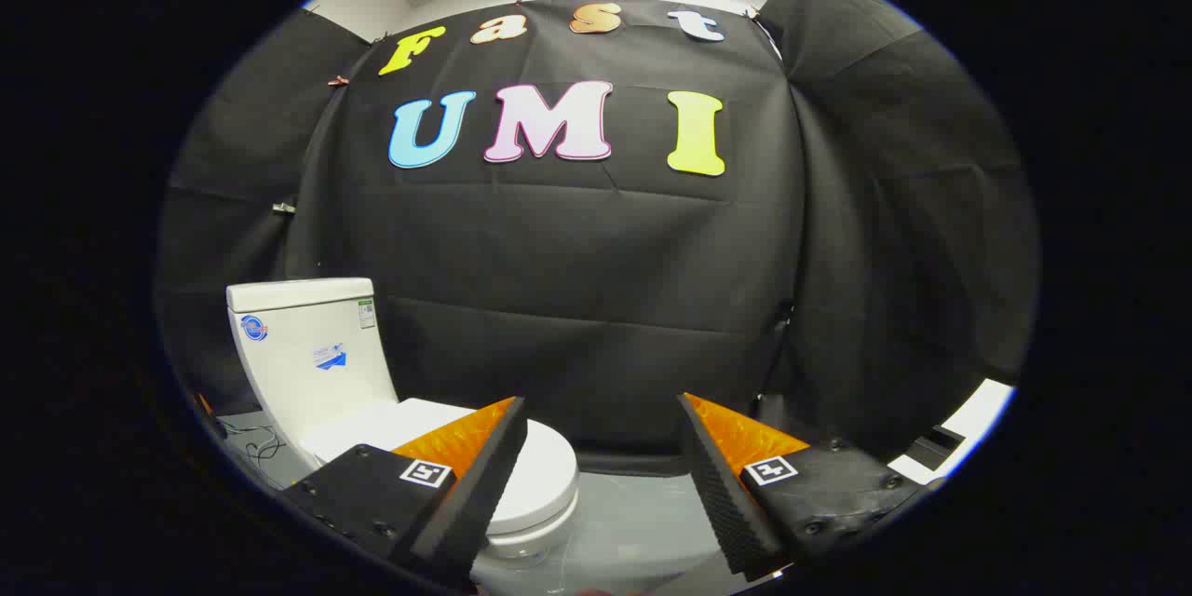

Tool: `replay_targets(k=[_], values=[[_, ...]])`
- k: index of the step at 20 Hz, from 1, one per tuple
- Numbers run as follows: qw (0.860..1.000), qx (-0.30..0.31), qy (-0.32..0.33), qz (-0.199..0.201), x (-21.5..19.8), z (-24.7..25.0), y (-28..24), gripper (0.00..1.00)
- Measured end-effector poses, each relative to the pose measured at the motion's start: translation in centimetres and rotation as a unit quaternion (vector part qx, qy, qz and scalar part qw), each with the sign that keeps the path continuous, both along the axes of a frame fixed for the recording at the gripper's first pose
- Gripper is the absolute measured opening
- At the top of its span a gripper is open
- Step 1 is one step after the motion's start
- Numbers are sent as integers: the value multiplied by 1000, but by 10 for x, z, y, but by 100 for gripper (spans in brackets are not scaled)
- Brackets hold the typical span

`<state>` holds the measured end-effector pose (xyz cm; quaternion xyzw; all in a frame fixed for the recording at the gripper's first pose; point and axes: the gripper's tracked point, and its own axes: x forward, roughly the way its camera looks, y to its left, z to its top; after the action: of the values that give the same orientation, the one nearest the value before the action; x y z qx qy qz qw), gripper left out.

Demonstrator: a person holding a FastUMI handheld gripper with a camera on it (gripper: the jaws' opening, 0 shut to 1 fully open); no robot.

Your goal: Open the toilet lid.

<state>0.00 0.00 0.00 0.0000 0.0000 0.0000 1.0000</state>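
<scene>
Tool (601,410) gapes wide, holding nothing; toilet lid (540,470) lies closed beyond its left finger.

White toilet (372,391), lid (531,470) closed, beyond left finger, jaws apart, empty

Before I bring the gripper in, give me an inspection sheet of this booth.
Surface: grey floor, bare ahead of the fingers.
Job's things: white toilet beyond the left finger; toilet lid down, closed over the seat; tank behind it.
Clutter: white panel with a dark slot, past the right finger.
Gripper: gripper open, fingers wide apart, touching nothing, short of the lid.
Cables: thin wires on the floor beside the toilet's base.
Surroundings: black cloth wall on all sides.
</scene>
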Motion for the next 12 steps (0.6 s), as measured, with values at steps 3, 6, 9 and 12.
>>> replay_targets(k=[3, 6, 9, 12], values=[[1000, -2, -1, -8, 1, 0, -5, 98], [1000, -8, 7, -8, 2, -4, -5, 98], [1000, -13, 8, -6, 3, -6, -5, 98], [1000, -14, 11, -3, 5, -7, -2, 98]])
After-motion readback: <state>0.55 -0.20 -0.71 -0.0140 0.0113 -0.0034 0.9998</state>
